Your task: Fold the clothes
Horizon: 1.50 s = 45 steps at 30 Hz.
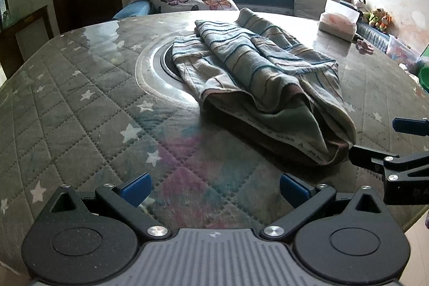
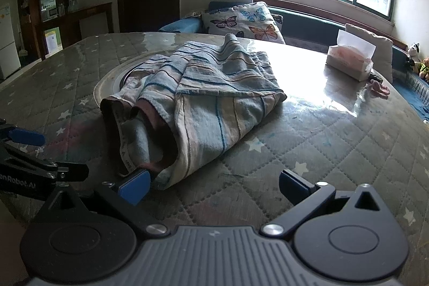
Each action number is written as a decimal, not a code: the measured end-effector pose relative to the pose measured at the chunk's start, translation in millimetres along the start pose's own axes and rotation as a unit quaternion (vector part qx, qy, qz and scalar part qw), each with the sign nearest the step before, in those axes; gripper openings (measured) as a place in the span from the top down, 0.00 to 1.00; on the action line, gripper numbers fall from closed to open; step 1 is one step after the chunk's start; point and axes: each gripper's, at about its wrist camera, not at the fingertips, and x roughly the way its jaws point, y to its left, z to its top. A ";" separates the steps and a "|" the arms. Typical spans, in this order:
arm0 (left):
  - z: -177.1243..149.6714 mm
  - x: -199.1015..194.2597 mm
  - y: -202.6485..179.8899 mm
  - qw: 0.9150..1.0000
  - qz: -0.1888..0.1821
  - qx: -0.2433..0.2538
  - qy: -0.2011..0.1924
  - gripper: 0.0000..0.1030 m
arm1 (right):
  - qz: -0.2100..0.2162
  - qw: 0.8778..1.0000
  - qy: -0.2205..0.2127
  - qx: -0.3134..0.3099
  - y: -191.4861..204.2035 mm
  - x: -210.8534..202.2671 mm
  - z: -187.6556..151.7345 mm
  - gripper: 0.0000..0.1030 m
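Blue-padded grippers (image 1: 214,188) (image 2: 214,186) low (both agape) before garment (image 1: 257,82)

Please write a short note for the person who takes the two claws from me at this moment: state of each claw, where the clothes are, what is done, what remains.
Left claw: open, holding nothing, low over the quilted table cover, short of the garment.
Right claw: open, holding nothing, its left finger right at the garment's near waistband edge.
Striped garment: bunched in the middle of the table, partly over the round centre plate; waistband faces the claws.
Done: no neat fold visible.
Left: grasp, spread flat, fold.
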 end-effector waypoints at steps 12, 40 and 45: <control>20.5 3.7 6.1 1.000 0.000 0.006 -0.015 0.00 | 0.002 1.000 -0.004 -0.017 0.6 10.2 17.9 0.00; 126.7 97.0 57.7 1.000 0.007 -0.010 0.007 0.48 | 0.042 0.999 0.017 -0.028 -1.5 107.8 118.5 0.26; 143.9 120.2 64.2 1.000 0.004 -0.019 0.013 0.48 | 0.055 0.998 0.032 -0.024 1.1 130.8 126.0 0.33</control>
